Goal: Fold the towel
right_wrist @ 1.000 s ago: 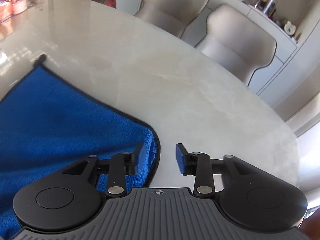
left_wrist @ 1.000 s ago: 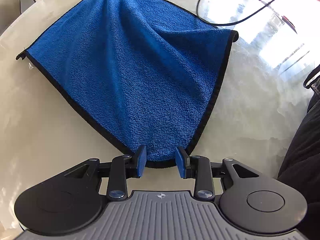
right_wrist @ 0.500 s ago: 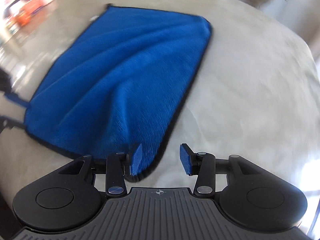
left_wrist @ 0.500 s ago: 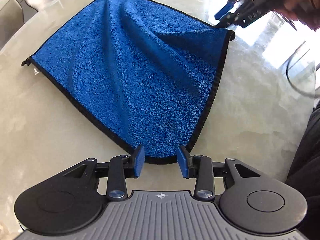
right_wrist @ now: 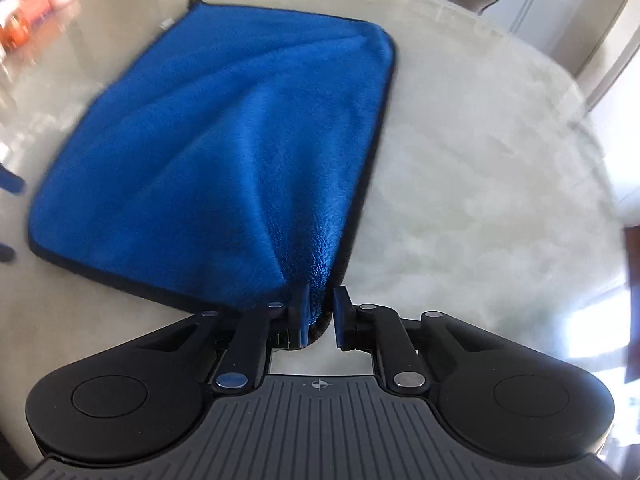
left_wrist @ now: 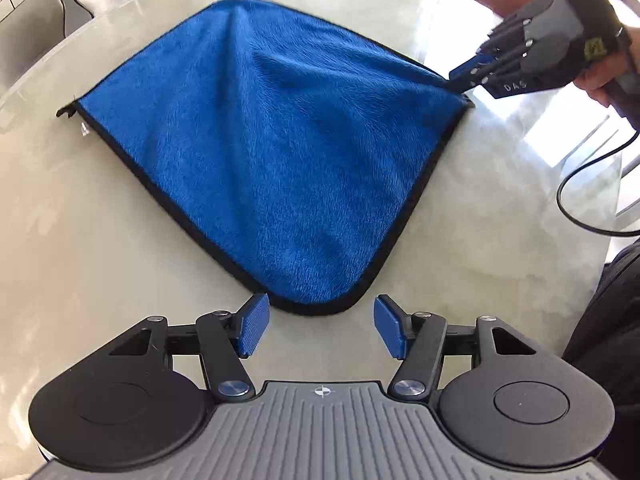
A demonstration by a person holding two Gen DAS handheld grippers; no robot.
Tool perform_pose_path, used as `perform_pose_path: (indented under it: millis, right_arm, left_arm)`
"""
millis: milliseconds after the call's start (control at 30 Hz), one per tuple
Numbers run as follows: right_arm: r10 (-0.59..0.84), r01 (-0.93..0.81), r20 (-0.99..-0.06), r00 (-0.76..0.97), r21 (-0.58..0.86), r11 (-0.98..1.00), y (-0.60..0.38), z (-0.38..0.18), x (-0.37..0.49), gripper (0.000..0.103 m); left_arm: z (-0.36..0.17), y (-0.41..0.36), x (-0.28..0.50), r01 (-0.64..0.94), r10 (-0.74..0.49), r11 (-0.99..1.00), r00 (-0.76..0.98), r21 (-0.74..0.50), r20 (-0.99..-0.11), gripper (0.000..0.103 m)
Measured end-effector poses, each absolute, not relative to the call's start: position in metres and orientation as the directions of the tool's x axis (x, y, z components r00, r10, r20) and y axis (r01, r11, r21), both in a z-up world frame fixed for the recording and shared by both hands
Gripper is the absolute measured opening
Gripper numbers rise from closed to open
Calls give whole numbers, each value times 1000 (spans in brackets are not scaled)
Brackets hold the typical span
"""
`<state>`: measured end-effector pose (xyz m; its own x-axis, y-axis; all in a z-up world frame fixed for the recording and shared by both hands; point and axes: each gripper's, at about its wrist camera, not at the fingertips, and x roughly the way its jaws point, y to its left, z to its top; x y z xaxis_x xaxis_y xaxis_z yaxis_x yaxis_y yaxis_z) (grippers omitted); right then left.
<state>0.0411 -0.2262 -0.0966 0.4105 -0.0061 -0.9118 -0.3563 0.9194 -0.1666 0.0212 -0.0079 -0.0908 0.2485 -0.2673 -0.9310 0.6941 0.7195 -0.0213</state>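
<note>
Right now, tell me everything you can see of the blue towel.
The towel is plush blue microfibre with a black sewn border, a small white tag and a loop at one corner. It lies spread and unfolded on the pale marble table, rumpled with ridges running toward the corner pinched by the right gripper. The nearest corner lies just ahead of the left gripper, whose fingers stand open without touching it.
</note>
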Motion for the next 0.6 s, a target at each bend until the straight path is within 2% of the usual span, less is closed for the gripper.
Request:
perform_pose_path:
  millis: [67,167,267,300,367,600]
  right_arm:
    - [-8,-330,-919,394,-149,932,-236,-94,41,12]
    - [-73,-342,-906,418,-231,911,-239,-90,34,16]
    - [55,-428,-901,431,-150,891,-236,-79,23,20]
    - [109,-456,-899,423,-108,883,-235,-75,20,27]
    - [160,-519,-899,406,-83,851,-228,-73,15,34]
    - [182,-682,-914,363,-128,720,-215,-84,3,35]
  left_arm:
    - [-93,-10,23,703,-270,711,249,-18,-930,62]
    - [-94,-11,20,718,-283,696,246,-22,-927,62]
    - [-94,-14,15,735,-303,678,236,-34,-923,62]
    - [-94,-16,15,744,-306,667,230,-35,-924,62]
    - [-96,-19,16,756,-301,655,230,-25,-926,62]
    - [-104,-23,14,760,-285,650,238,-5,-928,61]
